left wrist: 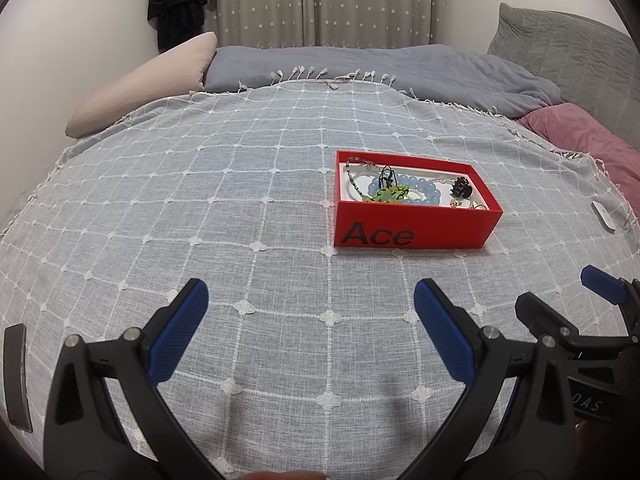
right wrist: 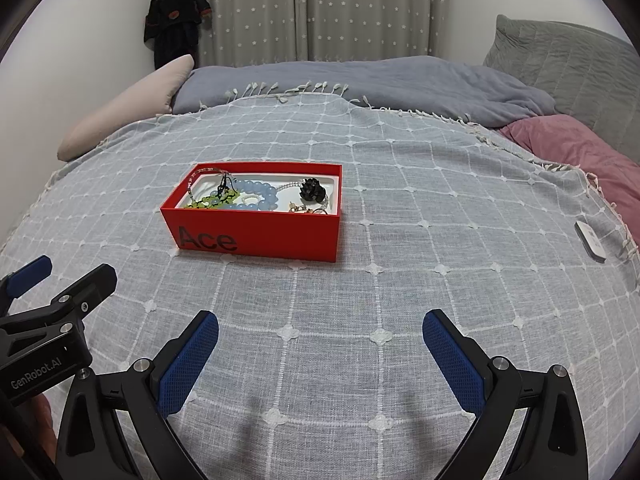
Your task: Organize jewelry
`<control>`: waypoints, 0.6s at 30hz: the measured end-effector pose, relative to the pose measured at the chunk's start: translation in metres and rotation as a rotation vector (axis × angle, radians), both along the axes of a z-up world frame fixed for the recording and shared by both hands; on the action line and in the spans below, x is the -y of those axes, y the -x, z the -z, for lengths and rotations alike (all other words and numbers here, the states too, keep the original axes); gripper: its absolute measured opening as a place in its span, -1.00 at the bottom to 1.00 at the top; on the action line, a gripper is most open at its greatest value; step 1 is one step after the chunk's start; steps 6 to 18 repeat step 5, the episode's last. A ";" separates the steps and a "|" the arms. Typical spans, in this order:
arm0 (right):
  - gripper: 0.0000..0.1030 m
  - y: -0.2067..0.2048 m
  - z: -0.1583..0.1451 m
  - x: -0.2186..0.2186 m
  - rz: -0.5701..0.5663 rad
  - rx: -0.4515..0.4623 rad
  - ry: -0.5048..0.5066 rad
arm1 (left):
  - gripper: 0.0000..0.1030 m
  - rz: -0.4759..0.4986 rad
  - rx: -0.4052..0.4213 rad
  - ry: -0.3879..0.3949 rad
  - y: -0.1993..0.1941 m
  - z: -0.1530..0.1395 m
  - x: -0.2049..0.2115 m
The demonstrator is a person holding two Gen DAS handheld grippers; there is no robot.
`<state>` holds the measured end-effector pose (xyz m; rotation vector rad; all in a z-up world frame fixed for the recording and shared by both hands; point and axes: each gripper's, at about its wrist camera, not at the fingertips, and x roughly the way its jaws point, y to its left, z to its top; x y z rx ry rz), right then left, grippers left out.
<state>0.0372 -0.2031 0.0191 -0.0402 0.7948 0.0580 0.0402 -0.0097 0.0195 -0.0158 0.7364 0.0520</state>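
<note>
Bedroom scene, bed spread with a pale grey throw in a white grid. Nearest, left hand-held gripper spread wide and empty, blue pads hovering over bare cloth. Beside it, right hand-held gripper likewise released, grasping nothing, its pads well apart. Both held low and level, short of the box, side by side; probably a ready stance with every piece already gathered, or a pause ahead of a first reach. Cannot tell which.

Further on, red box marked "Ace", lidless, flat on the throw, ahead and to the right of the left tool, ahead and to the left of the right one. Inside, a white tray liner carrying the jewelry in one loose heap: blue bead bracelet in the middle, green beaded piece tangled with a black cord on top of it, thin bead chain trailing up over the left rim, black claw clip toward the right, small rings or earrings at the near right corner, too small to name. No dividers visible, so nothing sorted by kind.

Off to the right edge of the throw, a small white device. Beyond, grey-blue blanket, pink cover, pillows, starred curtains, dark garment hanging on the wall.
</note>
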 end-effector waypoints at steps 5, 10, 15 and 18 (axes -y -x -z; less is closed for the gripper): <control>1.00 0.000 0.000 0.000 0.001 0.000 0.000 | 0.99 0.001 0.000 0.000 0.000 0.000 0.000; 1.00 0.000 0.000 0.000 0.001 0.000 0.000 | 0.99 0.001 0.000 0.000 0.000 0.000 0.000; 1.00 0.000 0.000 0.000 0.001 0.000 0.000 | 0.99 0.001 0.000 0.000 0.000 0.000 0.000; 1.00 0.000 0.000 0.000 0.001 0.000 0.000 | 0.99 0.001 0.000 0.000 0.000 0.000 0.000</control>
